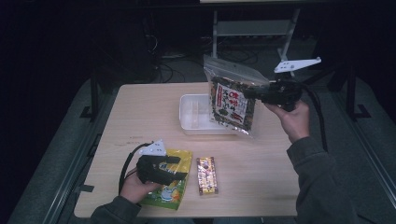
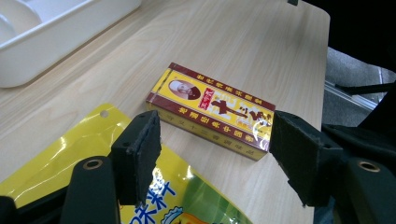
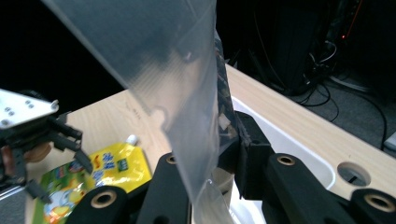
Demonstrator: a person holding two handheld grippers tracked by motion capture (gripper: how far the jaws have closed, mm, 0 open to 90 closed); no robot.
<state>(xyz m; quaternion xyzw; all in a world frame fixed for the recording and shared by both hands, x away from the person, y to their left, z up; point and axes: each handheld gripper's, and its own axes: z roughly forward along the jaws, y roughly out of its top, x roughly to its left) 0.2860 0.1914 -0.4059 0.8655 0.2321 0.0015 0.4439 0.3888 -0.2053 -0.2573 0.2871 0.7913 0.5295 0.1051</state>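
Right gripper [image 1: 252,93] is clamping the limp, slippery snack bag [image 1: 231,105] by its edge; left gripper [image 2: 215,144] is hovering open over the yellow pouch [image 1: 170,179].

Dim room; wooden table [image 1: 140,107]; grey floor [image 1: 56,154]; tangled cables [image 1: 173,70]

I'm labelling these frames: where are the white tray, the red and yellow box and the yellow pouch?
white tray [image 1: 187,122], high view, bare front left rim.
red and yellow box [image 2: 210,109], left gripper view, middle of its printed top.
yellow pouch [image 1: 180,161], high view, its upper right part.
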